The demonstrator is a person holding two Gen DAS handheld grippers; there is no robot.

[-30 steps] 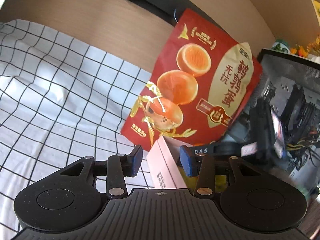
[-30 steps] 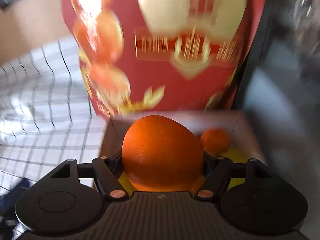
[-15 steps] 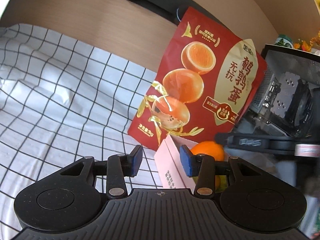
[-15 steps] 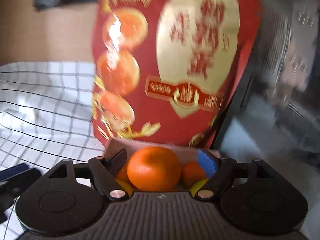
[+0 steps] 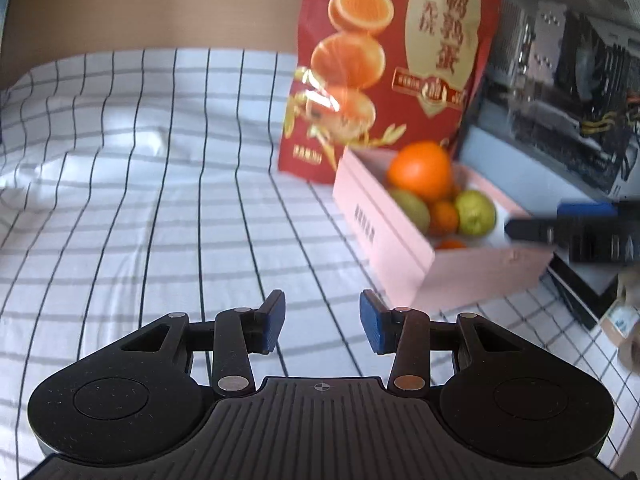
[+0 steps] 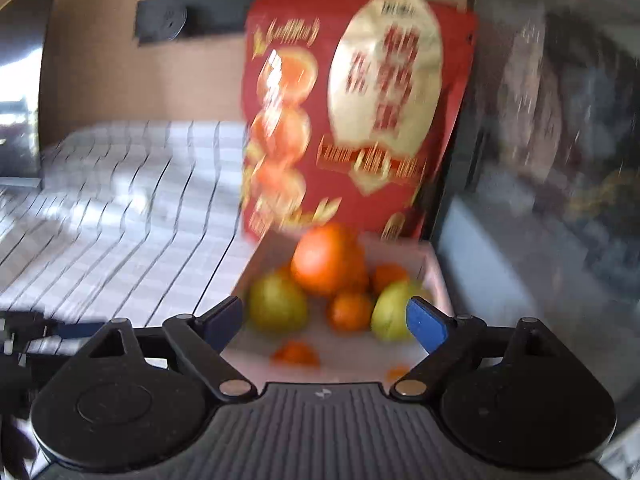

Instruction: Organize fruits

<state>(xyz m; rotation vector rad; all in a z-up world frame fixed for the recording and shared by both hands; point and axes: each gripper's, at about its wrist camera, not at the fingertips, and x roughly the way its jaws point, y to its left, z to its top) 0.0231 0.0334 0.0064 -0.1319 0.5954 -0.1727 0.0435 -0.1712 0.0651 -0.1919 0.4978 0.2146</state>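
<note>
Releasing: my right gripper (image 6: 324,316) is backing off empty, jaws spread; orange (image 6: 326,258) now sitting in box (image 5: 384,232).
Idling: my left gripper (image 5: 322,320) is hanging spread, empty.

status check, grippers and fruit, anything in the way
Left gripper open, empty. Right gripper open, empty. Big orange on top of fruit in pink box. Nothing in the way.
</note>
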